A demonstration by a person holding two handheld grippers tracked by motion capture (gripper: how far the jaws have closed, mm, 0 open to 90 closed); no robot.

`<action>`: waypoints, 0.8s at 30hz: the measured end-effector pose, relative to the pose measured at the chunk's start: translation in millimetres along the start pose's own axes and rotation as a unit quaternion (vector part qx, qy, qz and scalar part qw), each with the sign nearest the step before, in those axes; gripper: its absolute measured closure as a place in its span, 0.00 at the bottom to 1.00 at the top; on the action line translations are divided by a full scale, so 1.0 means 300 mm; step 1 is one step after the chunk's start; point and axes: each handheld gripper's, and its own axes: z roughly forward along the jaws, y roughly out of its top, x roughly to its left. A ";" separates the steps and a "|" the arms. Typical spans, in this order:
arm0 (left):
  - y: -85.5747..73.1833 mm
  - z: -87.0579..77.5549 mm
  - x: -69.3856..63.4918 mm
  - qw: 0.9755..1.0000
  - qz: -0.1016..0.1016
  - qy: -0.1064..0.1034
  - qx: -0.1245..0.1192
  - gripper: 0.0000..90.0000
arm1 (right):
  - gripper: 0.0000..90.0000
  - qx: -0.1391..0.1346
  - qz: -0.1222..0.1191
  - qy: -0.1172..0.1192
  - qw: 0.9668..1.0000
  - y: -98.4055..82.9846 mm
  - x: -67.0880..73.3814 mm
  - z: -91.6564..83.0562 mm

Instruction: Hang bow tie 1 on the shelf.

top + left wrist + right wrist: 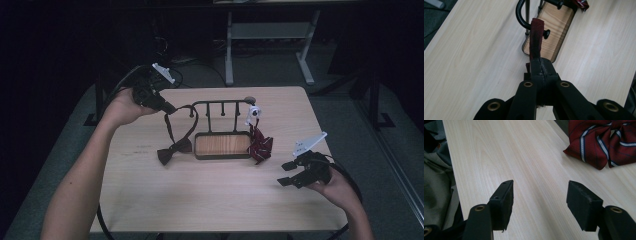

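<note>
A black metal rack [221, 104] with pegs stands on a wooden base [222, 145] at mid-table. A dark red bow tie [174, 150] lies left of the base, and its strap [170, 125] rises to my left gripper [167, 106], which is shut on the strap [536, 40] near the rack's left end. A red striped bow tie [260, 145] hangs at the rack's right end under a white clasp [253, 114]. My right gripper [288, 172] hovers open over the table's right front, with the striped bow [604, 142] ahead of its jaws.
The light wooden table [210, 195] has bare surface in front. A white-legged desk frame [270, 40] stands behind it on grey floor. A dark stand [95, 105] sits by the table's left rear corner.
</note>
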 end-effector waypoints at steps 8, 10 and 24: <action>0.008 0.022 0.016 1.000 -0.012 0.007 0.011 1.00 | 0.42 -0.003 0.001 0.000 1.000 -0.004 -0.001 -0.005; 0.007 0.026 0.020 1.000 -0.015 0.007 0.014 1.00 | 0.42 -0.002 0.000 -0.002 1.000 -0.006 -0.003 -0.005; -0.017 0.024 0.018 0.999 -0.027 0.021 0.010 0.86 | 0.42 -0.008 0.007 -0.008 1.000 -0.016 -0.007 -0.014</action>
